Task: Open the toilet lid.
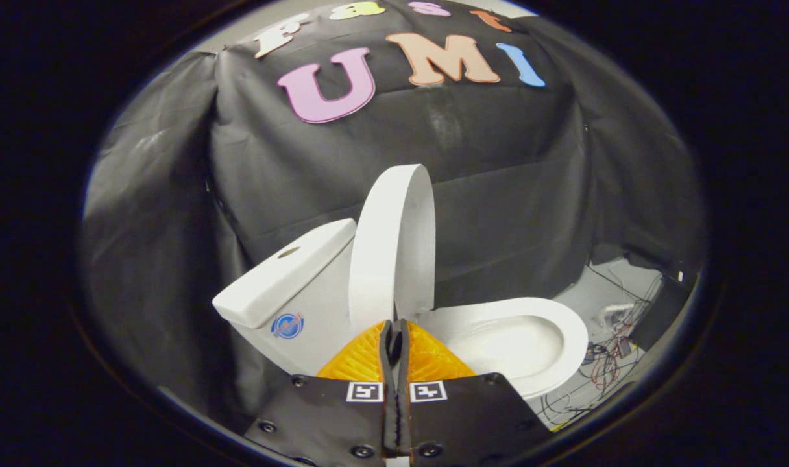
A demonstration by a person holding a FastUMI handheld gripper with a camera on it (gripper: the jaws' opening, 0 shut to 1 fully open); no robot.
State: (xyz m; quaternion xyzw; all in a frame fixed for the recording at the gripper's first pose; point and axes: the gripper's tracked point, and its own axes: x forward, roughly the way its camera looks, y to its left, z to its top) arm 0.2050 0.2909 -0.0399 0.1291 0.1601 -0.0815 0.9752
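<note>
A white toilet stands ahead of me, seen from its side. Its lid (pixel 394 240) is raised upright, leaning back toward the tank (pixel 284 275), just beyond my fingertips. The seat ring (pixel 566 324) and the bowl lie exposed to the right of the lid. My gripper (pixel 394 324) sits low in front of the lid's hinge end, its two fingers pressed together with nothing between them. The fingers do not touch the lid.
Black cloth walls close in behind and to the left of the toilet. Loose wires and small electronics (pixel 612 353) lie on the pale floor to the right, beyond the bowl's front. A dark box (pixel 660 305) stands near them.
</note>
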